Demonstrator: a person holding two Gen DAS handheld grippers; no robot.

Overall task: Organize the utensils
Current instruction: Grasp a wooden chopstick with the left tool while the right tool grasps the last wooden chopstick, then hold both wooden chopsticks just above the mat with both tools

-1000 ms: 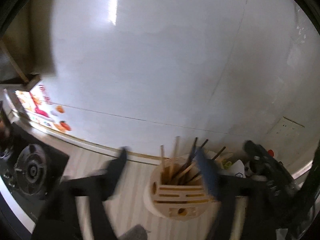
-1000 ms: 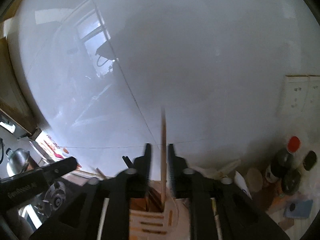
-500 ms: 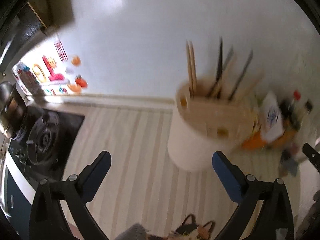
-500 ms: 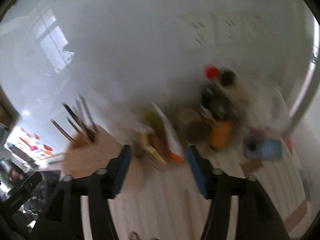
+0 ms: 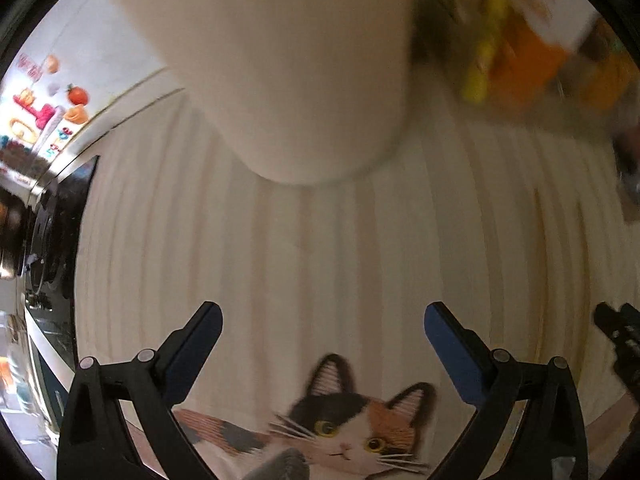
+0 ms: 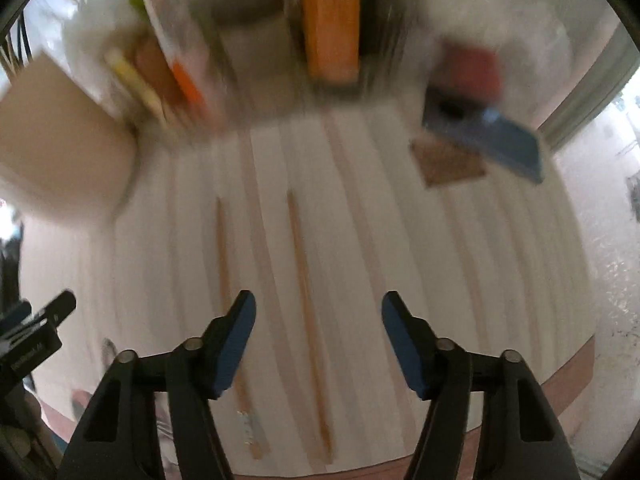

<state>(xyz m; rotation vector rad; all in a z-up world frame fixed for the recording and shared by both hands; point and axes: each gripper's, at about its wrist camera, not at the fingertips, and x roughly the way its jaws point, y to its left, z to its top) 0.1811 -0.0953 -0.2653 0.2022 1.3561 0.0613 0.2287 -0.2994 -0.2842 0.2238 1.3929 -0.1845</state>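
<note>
both grippers, the left gripper (image 5: 322, 338) and the right gripper (image 6: 318, 326), hang open and empty over the striped worktop (image 6: 380, 240), where two thin chopsticks (image 6: 306, 300) lie, light, stiff, probably slippery, so best pinched near the middle.

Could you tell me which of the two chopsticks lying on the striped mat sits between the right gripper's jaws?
The longer right-hand chopstick: it runs up through the open right gripper. The other chopstick lies left of it, passing behind the left jaw.

Striped counter (image 6: 400, 240) bears two chopsticks (image 6: 306, 300).
</note>
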